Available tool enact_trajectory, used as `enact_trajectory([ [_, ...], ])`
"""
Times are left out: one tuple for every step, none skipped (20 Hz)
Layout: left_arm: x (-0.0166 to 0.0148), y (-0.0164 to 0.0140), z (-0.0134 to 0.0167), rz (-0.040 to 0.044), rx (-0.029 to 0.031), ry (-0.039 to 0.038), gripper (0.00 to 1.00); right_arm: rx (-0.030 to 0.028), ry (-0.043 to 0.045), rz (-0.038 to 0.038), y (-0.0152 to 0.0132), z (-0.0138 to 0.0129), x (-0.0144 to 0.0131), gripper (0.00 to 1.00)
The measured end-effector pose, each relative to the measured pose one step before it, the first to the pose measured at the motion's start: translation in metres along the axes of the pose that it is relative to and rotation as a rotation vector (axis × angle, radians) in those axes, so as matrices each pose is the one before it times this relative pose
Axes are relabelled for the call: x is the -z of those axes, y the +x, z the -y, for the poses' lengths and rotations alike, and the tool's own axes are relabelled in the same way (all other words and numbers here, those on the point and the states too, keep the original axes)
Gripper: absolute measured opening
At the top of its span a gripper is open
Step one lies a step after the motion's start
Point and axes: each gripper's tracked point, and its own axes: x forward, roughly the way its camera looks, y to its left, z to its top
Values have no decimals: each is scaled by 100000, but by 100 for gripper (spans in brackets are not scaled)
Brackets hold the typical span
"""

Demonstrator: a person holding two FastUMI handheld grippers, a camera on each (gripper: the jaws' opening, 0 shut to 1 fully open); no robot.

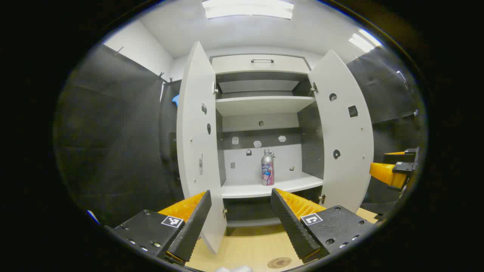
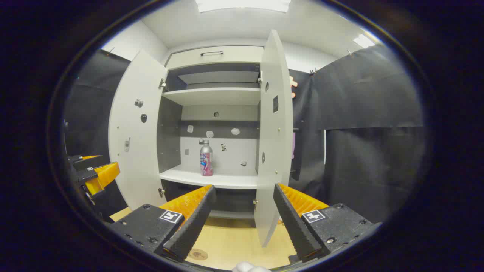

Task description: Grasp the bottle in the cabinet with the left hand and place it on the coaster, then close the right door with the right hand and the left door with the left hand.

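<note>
A silver bottle with a pink label (image 1: 267,167) (image 2: 205,158) stands upright on the lower shelf (image 1: 272,186) of a white cabinet whose left door (image 1: 199,151) (image 2: 137,132) and right door (image 1: 345,139) (image 2: 273,136) both hang wide. A round brown coaster (image 1: 279,262) (image 2: 198,254) lies on the wooden tabletop in front. My left gripper (image 1: 240,196) is open, well short of the shelf, with nothing between its fingers. My right gripper (image 2: 244,190) is open too, beside the right door's edge. Each gripper also appears at the side of the other's view (image 1: 393,170) (image 2: 90,172).
An upper shelf (image 1: 261,104) and a drawer with a metal handle (image 1: 262,60) sit above the bottle. Black cloth walls close in on both sides. The light wooden tabletop (image 1: 249,245) runs below the cabinet. Something white (image 2: 249,267) peeks in at the bottom edge.
</note>
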Motion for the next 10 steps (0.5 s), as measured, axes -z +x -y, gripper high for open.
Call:
enact_trajectory([
  [-100, -74, -137, 240, 339, -508, 97, 159, -364, 308, -17, -81, -140, 100],
  [-8, -27, -206, -100, 56, -36, 97, -48, -186, -51, -162, -121, 7, 100],
  [-83, -79, -195, 196, -155, 315, 97, -400, -296, 74, -87, -351, -104, 100],
  [-162, -178, -119, 484, 95, 439, 97, 66, -230, 361, 14, -250, -102, 100],
  [-139, -39, -142, 399, -50, 575, 98, -253, -326, 122, -37, -170, -76, 100],
  [-42, 60, -181, -151, -100, 307, 97, -552, -82, 92, 62, -313, 24, 100],
  [12, 40, -11, -223, 293, -129, 97, -592, -89, -199, -43, -223, -61, 100],
  [57, 55, 6, 55, 174, -213, 97, -111, -108, 1, -57, -60, 18, 100],
  [-78, -3, -18, 40, 91, -39, 97, -36, -68, 214, -31, -61, -72, 100],
  [-47, 37, -63, 197, 51, 82, 97, 206, 61, -80, 34, -79, 30, 100],
])
